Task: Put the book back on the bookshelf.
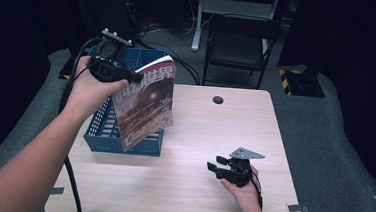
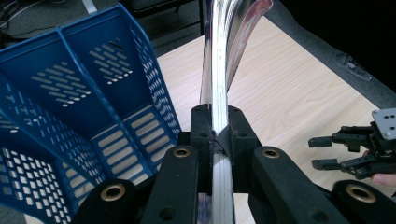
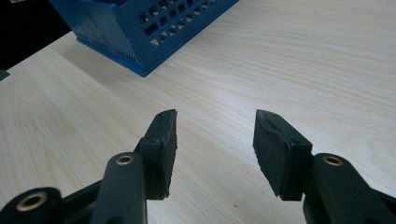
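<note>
**Magazine pinched by the left gripper, hanging over the blue file rack**

So, the left gripper (image 1: 137, 76) has its two black jaws clamped tight on the edge of a glossy magazine (image 1: 146, 105). From the left gripper view you look straight down the thin stack of shiny pages, squeezed between the pads with no gap at all, and the far end of the magazine (image 2: 229, 37) curls away a bit. The left hand (image 1: 89, 86) holds it up off the table, well clear of the wood.

From the high view the magazine hangs down tilted, cover facing the camera, reddish-brown artwork with big white characters across the top. It sits in front of the right-hand part of a blue plastic file rack (image 1: 96, 129), the perforated kind with dividers. Its lower corner shows in front of the rack's near wall; can't tell whether it's touching the rack or just hovering in front of it. The rack stands on the left end of the table (image 1: 205, 187), light wood grain top.

Over at the near right, the right gripper (image 1: 212, 169) is down low over the table in the right hand (image 1: 242, 192), well apart from the rack. Its jaws stand apart with nothing between them, just bare wood under the pads (image 3: 161, 149).
</note>
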A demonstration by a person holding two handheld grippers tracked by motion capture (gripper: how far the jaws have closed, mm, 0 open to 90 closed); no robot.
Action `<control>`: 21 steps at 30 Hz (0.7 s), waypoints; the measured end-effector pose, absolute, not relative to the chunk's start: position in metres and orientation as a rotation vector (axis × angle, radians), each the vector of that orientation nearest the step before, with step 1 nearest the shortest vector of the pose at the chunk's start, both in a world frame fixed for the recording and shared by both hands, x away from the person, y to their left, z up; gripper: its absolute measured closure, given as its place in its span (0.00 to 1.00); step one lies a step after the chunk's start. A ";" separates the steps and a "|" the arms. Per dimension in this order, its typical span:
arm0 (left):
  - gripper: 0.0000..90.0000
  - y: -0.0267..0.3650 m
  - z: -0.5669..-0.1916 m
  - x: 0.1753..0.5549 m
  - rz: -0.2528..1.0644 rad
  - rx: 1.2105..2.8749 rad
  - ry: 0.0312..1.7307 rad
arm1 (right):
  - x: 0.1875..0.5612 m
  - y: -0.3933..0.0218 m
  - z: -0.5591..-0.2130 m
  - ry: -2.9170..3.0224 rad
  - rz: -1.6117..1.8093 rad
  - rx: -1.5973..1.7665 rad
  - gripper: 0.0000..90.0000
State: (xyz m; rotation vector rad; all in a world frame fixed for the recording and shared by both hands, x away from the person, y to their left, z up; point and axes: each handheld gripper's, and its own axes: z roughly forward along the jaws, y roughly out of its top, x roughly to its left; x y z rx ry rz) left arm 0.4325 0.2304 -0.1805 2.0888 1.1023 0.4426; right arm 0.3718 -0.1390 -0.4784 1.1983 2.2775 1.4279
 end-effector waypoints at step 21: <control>0.93 0.255 -0.179 0.438 0.453 2.061 1.173 | 0.372 -0.139 -0.479 2.277 1.421 1.199 0.55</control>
